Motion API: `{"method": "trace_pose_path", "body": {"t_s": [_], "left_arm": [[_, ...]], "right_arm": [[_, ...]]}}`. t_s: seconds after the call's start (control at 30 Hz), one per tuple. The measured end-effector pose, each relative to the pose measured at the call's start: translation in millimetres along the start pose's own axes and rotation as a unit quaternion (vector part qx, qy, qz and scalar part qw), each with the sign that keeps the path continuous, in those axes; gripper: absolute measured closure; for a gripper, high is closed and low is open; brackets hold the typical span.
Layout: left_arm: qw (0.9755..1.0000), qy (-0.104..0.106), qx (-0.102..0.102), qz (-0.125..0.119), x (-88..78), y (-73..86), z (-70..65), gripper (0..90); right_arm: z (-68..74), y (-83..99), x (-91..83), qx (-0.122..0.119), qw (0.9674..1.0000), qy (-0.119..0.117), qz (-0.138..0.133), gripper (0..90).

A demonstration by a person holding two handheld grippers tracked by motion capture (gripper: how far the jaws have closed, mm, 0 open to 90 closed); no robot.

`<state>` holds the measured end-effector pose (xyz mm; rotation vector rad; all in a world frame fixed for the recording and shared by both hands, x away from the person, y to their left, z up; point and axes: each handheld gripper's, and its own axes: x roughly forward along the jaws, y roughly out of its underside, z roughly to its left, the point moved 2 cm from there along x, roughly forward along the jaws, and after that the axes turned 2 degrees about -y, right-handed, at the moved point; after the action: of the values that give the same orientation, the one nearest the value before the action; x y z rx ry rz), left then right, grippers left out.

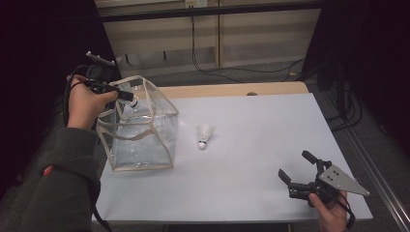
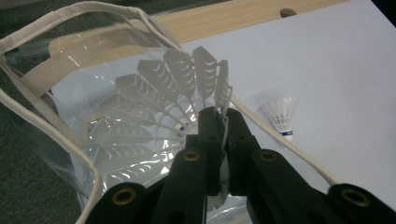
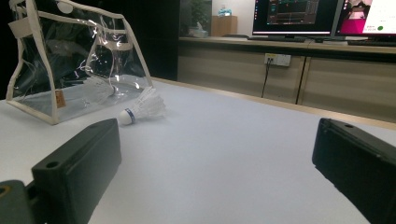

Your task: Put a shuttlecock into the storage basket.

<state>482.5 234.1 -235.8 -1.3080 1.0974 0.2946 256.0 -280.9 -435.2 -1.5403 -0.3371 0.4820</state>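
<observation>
A person's left hand (image 1: 83, 104) is holding the left gripper (image 1: 129, 96) over the open mouth of a clear plastic tote bag with cream fabric trim (image 1: 140, 145), which is standing upright at the left end of a white sheet-covered table (image 1: 251, 159). In the left gripper view the two black jaws are pressing together on one feather of a white feathered shuttlecock (image 2: 159, 105), pinching its skirt near the rim while the fan of feathers is spreading out above the bag's opening. The bag's cream rim (image 2: 60, 140) is curving around the shuttlecock on the near and left sides, and a cream strap is crossing behind it.

A second white shuttlecock with a blue band at its cork (image 1: 204, 135) is lying on its side on the sheet just right of the bag, apart from the bag's wall and untouched. In the right gripper view it is lying cork toward the camera, close to the bag's lower corner.

The right gripper (image 1: 302, 170), held in the person's right hand (image 1: 331, 212) near the table's front right corner, is pointing across the sheet toward the bag with its jaws spread wide and nothing between them. A broad stretch of bare white sheet is lying open between this gripper and the loose shuttlecock. The sheet's far edge is meeting a strip of pale wooden tabletop (image 1: 232, 90), and its right edge is running close beside the right gripper.
</observation>
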Motion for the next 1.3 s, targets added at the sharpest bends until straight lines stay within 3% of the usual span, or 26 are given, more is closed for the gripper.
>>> {"method": "trace_pose_path", "body": {"t_s": [1.3], "left_arm": [[0.9999, -0.015, -0.001, 0.009, 30.2, 7.2, 8.7, 87.3]], "right_arm": [[-1.0, 0.7, -0.4, -0.002, 1.0, 0.0, 0.001, 1.4]]}}
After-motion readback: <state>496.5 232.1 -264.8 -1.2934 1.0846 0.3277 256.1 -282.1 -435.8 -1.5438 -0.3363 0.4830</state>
